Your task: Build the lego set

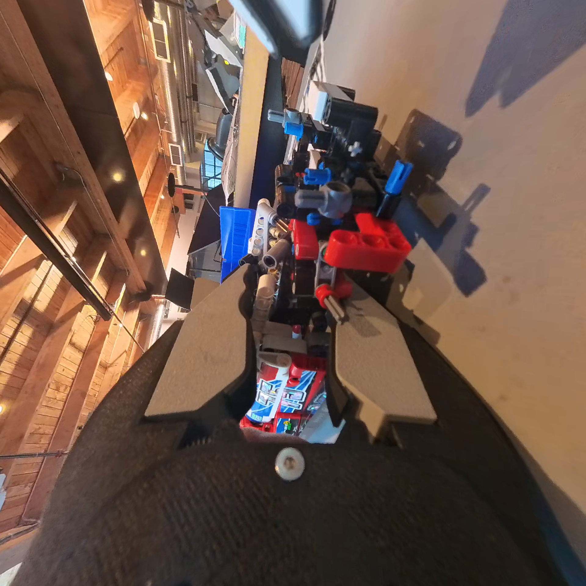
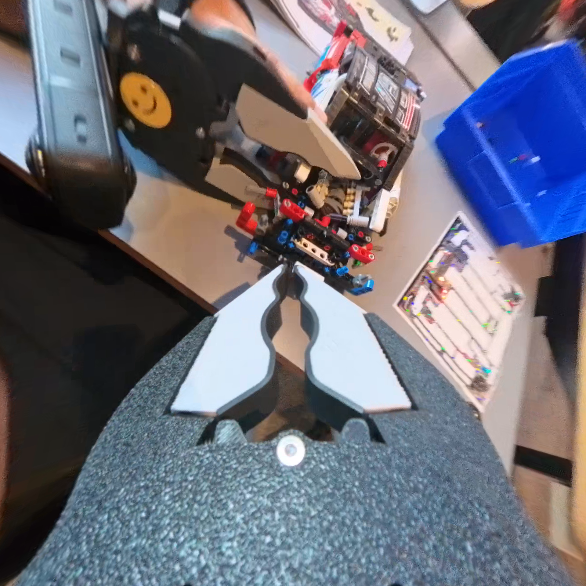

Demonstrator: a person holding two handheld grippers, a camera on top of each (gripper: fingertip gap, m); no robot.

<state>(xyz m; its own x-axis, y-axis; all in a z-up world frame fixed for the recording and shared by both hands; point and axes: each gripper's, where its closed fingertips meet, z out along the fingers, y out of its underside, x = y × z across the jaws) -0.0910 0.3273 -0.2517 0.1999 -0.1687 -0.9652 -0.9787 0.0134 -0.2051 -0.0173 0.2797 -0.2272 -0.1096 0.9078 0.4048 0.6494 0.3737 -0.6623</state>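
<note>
A half-built lego vehicle (image 2: 317, 234) in black, red, blue and white lies over the table (image 2: 177, 228). My left gripper (image 2: 285, 180) is shut on its middle, with the frame clamped between both fingers in the left wrist view (image 1: 295, 285). The chassis end with a red L-beam (image 1: 367, 244) and blue pins (image 1: 396, 177) sticks out past the fingertips. My right gripper (image 2: 288, 269) sits at the chassis's near end. Its fingertips are nearly together on a small black part there. The cab end with stickers (image 2: 374, 95) points away.
A blue bin (image 2: 523, 142) stands at the right and also shows in the left wrist view (image 1: 234, 234). A white sheet of small coloured parts (image 2: 453, 304) lies beside the model. Printed pages (image 2: 364, 19) lie at the back. The table's edge (image 2: 152, 263) runs close on the left. Tip to tip, the grippers are about 9 cm apart.
</note>
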